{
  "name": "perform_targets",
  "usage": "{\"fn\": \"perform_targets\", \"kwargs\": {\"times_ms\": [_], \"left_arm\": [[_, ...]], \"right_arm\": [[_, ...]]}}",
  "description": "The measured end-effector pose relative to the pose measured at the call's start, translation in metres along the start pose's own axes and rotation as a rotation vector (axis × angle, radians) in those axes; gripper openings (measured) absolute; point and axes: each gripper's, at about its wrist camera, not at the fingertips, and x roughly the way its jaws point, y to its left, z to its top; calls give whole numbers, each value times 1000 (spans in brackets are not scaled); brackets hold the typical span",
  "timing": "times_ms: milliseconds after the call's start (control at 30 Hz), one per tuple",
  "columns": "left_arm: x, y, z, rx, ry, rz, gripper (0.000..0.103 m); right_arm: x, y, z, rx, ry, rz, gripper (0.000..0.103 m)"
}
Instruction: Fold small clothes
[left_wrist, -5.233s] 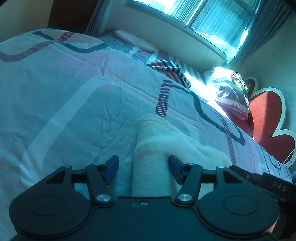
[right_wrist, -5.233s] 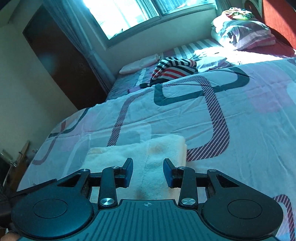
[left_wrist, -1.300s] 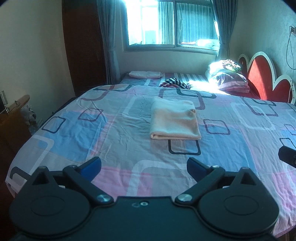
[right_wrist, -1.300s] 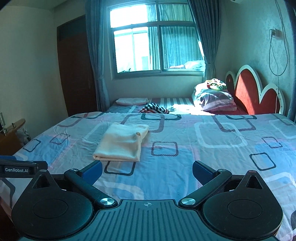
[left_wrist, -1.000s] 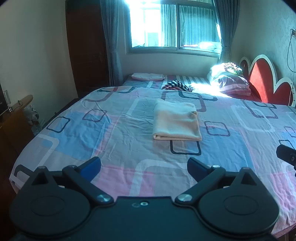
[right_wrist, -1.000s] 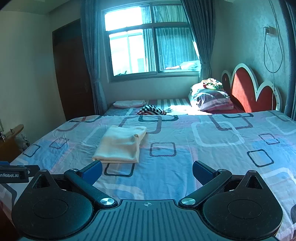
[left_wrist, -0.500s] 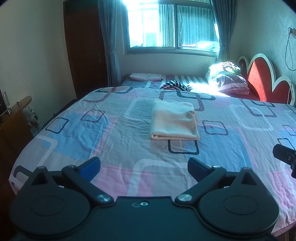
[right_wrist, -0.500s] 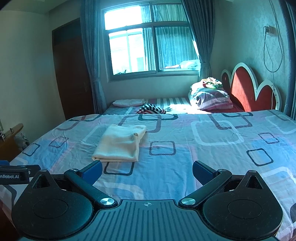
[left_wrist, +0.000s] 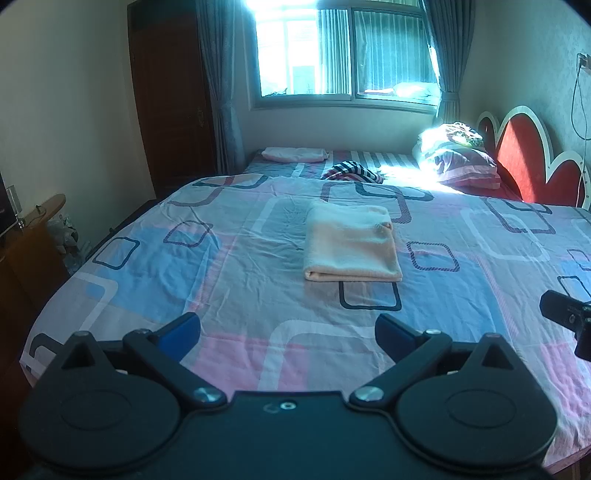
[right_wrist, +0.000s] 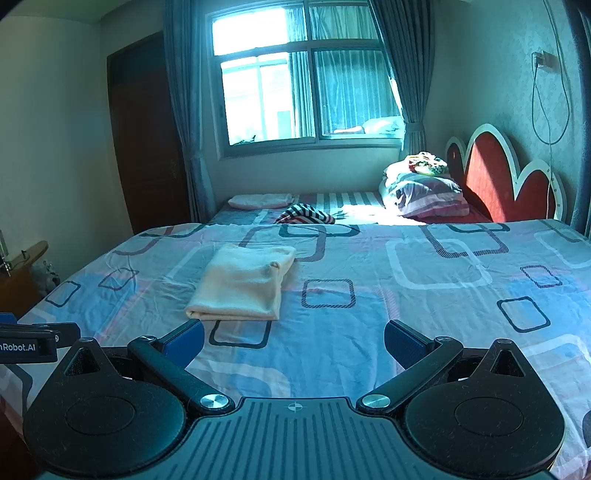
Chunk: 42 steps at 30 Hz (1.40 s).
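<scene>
- Left gripper (left_wrist: 288, 330): jaws spread wide, nothing between the blue pads (left_wrist: 181, 329). It is held above the near edge of the bed, well apart from the cloth.
- Right gripper (right_wrist: 293, 338): jaws spread wide, nothing held. It sits above the near edge of the bed, to the right of the left gripper; part of the left unit shows at the left border of the right wrist view.
- Folded cream garment (left_wrist: 351, 243) (right_wrist: 242, 286): lies flat on the bedspread, near the middle of the bed, far from both grippers. Folded into a compact rectangle, with the fold edge facing the near side. Neither gripper touches it.
- Bedspread (left_wrist: 240, 258) (right_wrist: 424, 295): pink, blue and white with dark rounded-square outlines, lightly creased.
- Striped garment (left_wrist: 352, 171) (right_wrist: 304, 215): bunched at the far side of the bed, beyond the folded piece.
- Pale folded item (left_wrist: 293, 154): far left on the bed, below the window (left_wrist: 347, 53).
- Pillows (left_wrist: 461, 164) (right_wrist: 424, 194): stacked at the far right, beside the red headboard (left_wrist: 524, 162) (right_wrist: 502, 181).
- Dark wooden door (left_wrist: 170, 99): far left wall, beside the curtain.
</scene>
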Motion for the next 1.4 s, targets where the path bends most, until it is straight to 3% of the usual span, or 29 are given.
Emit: {"fn": "perform_targets", "kwargs": {"times_ms": [1400], "left_arm": [[17, 7, 4, -11, 33, 1, 101]], "right_arm": [[18, 6, -4, -1, 32, 12, 102]]}}
